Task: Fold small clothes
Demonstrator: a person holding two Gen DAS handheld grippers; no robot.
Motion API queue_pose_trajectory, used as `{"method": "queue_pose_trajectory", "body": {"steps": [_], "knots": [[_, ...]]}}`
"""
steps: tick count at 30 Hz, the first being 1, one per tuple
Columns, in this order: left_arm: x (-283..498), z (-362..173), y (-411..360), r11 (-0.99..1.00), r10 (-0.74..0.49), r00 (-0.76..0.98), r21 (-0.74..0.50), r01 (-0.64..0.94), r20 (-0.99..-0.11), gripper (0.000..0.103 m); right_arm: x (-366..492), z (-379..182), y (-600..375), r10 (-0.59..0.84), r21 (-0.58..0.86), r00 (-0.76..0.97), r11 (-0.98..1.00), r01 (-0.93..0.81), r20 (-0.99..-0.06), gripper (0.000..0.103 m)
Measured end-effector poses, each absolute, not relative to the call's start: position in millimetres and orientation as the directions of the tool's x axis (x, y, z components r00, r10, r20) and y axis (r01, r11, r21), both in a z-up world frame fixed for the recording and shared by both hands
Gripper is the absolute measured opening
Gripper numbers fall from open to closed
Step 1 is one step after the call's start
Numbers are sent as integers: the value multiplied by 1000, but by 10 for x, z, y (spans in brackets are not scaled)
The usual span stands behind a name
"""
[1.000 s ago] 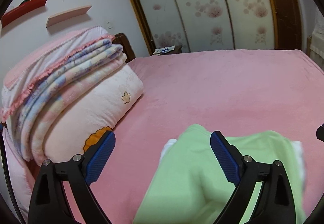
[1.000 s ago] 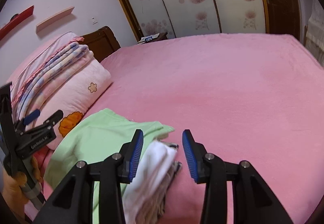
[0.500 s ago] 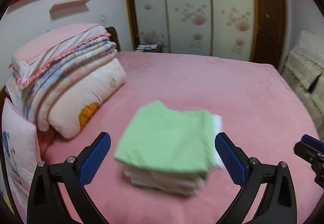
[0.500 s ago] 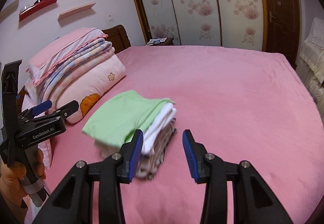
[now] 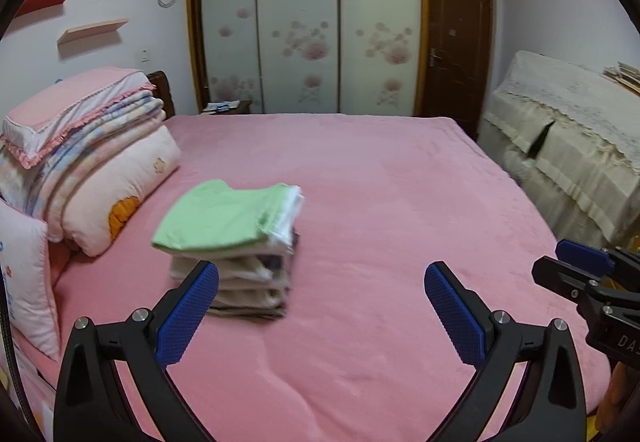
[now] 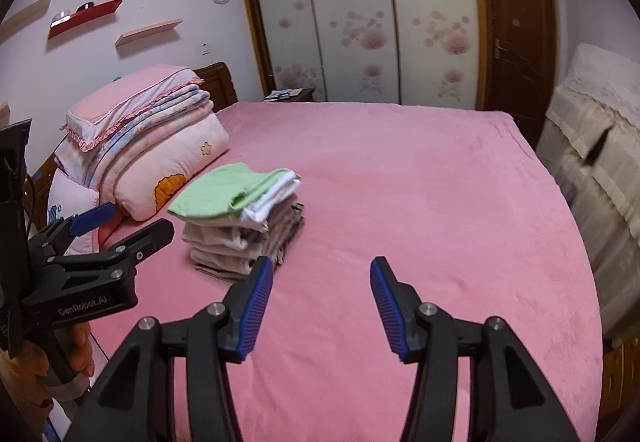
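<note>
Several folded clothes (image 5: 232, 242) stacked neatly (green garment (image 5: 218, 218) topmost).

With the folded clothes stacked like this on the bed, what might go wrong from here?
1. The stack of folded clothes looks uneven: the green garment on top overhangs the narrower layers below, so it may slide off or tip.
2. The pink bed cover is soft; pressing near the stack could tilt it.
3. Both grippers are empty, the left gripper wide, the right gripper having just opened more; a careless return could knock the pile.
</note>
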State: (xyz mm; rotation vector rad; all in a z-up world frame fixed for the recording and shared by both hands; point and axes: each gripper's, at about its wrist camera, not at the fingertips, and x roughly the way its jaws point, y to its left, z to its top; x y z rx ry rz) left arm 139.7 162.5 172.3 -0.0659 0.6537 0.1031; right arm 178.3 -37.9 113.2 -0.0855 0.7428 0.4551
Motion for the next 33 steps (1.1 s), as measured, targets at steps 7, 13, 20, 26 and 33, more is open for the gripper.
{"method": "queue_pose_trajectory", "body": {"steps": [7,13,20,26,33], "knots": [[1029,1588,1207,994,32,790,-61,-87,-612,102,1429,996,-861,341,106,643,921,-376,-685,51],[616,1487,925,993,15,797,-84,-83,-603,102,1048,868,-1193,325,116,663,934,-339,-675,51],[234,1261,759,990,44,797,-79,-114,-603,102,685,660,-1441,290,121,692,952,-282,-661,52],[46,1152,809,985,55,802,-98,-140,-595,102,437,536,-1517,241,106,721,968,-228,-650,52],[-114,1005,815,983,69,782,-93,-160,-620,102,259,467,-1580,229,131,731,973,-190,-643,52]]}}
